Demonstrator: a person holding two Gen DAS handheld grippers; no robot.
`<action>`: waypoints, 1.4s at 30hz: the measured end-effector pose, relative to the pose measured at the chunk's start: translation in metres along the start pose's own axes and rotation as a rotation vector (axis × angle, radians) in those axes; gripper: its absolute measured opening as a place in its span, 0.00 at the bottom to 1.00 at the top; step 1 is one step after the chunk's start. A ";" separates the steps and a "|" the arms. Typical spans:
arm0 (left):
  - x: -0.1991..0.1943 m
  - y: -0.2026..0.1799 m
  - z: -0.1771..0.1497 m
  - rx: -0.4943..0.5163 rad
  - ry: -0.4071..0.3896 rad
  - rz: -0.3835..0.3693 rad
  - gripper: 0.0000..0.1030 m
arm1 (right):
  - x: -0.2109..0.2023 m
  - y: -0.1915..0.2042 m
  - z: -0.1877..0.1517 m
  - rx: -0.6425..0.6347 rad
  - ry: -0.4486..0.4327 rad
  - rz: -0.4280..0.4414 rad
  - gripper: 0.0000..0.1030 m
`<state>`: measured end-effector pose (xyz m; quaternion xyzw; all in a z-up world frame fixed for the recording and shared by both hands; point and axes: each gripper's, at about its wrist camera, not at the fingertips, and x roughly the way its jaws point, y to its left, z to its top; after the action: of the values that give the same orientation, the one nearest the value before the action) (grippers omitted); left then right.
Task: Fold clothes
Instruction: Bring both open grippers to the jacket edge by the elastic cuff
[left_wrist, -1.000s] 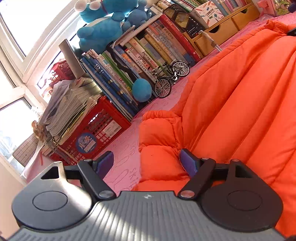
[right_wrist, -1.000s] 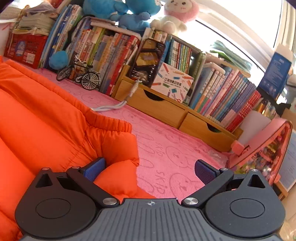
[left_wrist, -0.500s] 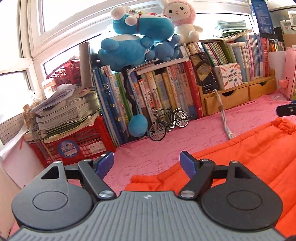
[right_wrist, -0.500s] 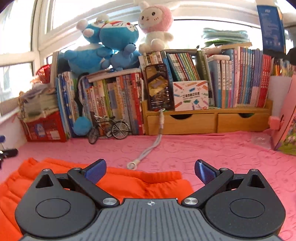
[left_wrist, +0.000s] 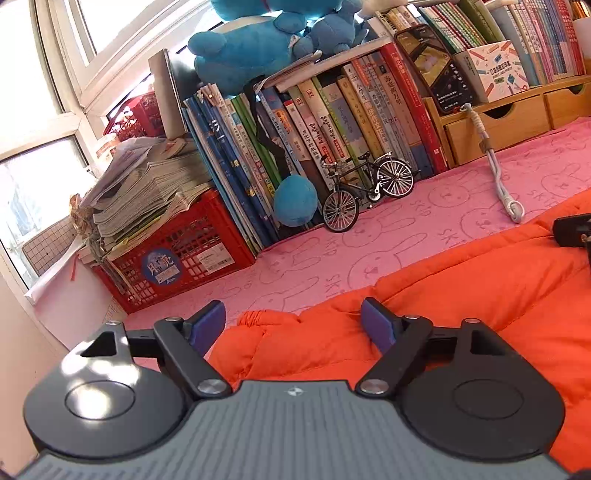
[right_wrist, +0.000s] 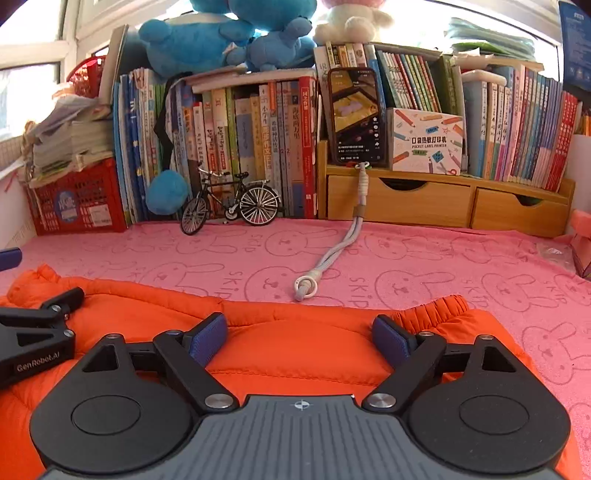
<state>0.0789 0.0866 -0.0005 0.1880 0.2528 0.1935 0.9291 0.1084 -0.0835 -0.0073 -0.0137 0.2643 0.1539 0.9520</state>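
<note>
An orange padded jacket lies flat on the pink bunny-print cloth. My left gripper hovers at the jacket's far left corner. Its jaws are opening slightly, the ruffled corner lies between the fingers, and the pads do not press on it. My right gripper sits over the jacket near its far right corner. Those jaws are closing with a puffy panel between them, not pinched. The left gripper also shows at the left edge of the right wrist view.
A wall of books, a red crate under stacked papers and wooden drawers line the back. A model bicycle, a white cable, a phone and blue plush toys stand nearby.
Both views have rolled back to level from their tilt a second ago. Both grippers now sit at the jacket's far edge. The right jaws have narrowed.
</note>
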 end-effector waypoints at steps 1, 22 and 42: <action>0.006 0.007 -0.002 -0.028 0.028 0.001 0.80 | 0.000 0.000 -0.002 -0.014 0.006 -0.010 0.83; -0.081 0.017 -0.018 0.065 -0.202 -0.058 0.78 | -0.014 -0.070 -0.012 0.092 0.052 -0.215 0.98; -0.060 -0.029 -0.045 0.415 -0.282 -0.250 0.77 | -0.070 0.062 -0.054 -0.668 -0.295 -0.084 1.00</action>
<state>0.0148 0.0457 -0.0258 0.3667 0.1765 -0.0065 0.9134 0.0059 -0.0500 -0.0144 -0.3124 0.0584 0.1927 0.9283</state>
